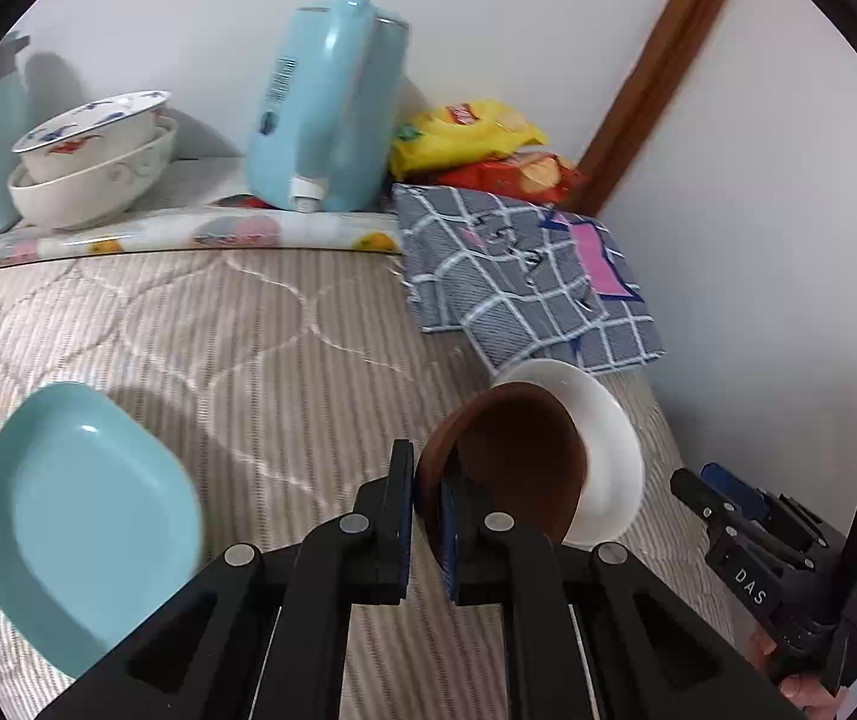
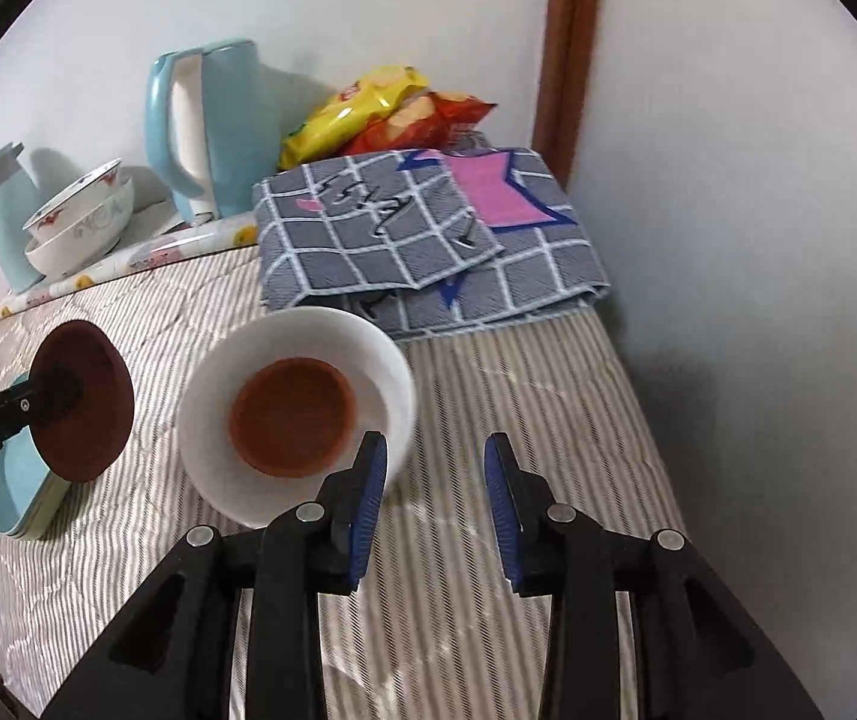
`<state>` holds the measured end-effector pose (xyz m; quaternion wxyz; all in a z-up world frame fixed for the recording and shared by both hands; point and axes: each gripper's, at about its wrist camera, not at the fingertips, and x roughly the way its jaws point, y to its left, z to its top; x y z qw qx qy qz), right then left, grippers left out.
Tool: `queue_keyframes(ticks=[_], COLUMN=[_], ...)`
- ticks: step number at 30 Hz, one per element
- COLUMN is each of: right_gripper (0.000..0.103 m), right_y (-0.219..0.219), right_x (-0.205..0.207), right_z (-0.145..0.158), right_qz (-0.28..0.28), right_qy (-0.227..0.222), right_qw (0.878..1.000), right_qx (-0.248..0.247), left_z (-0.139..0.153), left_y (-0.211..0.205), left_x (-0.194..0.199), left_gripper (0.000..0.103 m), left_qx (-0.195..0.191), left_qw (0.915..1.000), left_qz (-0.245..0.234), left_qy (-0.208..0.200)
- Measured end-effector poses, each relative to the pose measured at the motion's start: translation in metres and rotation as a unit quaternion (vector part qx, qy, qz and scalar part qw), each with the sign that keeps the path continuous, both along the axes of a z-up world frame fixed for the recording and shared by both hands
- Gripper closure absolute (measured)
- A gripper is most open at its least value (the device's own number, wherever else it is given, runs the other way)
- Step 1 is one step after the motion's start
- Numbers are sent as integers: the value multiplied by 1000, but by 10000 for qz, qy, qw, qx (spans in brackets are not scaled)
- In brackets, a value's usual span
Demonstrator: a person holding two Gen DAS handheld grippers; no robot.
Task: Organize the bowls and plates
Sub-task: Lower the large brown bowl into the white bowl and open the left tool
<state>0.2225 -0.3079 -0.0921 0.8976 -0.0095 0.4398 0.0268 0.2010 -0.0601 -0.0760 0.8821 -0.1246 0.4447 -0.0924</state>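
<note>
Two brown dishes, one white bowl, one teal plate: sorting on a striped bed cover.

One brown dish (image 1: 506,468) is held by its rim in the narrow-set left tongs (image 1: 428,516), tilted beside the white bowl (image 2: 296,414), presumably for stacking; a second brown dish (image 2: 293,417) is already nested inside that bowl. The right tongs (image 2: 434,510) are parted and empty, just beside the bowl rim. The teal plate (image 1: 80,516) is kept well left. Open cover is left between; the folded checked cloth (image 2: 428,228) bounds the far edge.

Soft, even daylight is filling both views. The kettle (image 1: 326,108) is casting a faint shadow on the wall behind it. Fisheye bending and dark corners are ringing the edges; slight blur is softening everything.
</note>
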Motion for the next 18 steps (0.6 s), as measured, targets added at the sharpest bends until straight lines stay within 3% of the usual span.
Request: queue_keyframes(ticks=[18], right_gripper=[69], right_y=[-62], right_x=[-17], right_z=[-3], right_qz=[-753], right_qy=[-29], right_qw=[9960], right_qx=[486], left_z=[-8], left_y=[-50], left_x=[24], left_gripper=[95], left_qx=[113], left_qw=[9993], left_qz=[-337], left_qy=[80])
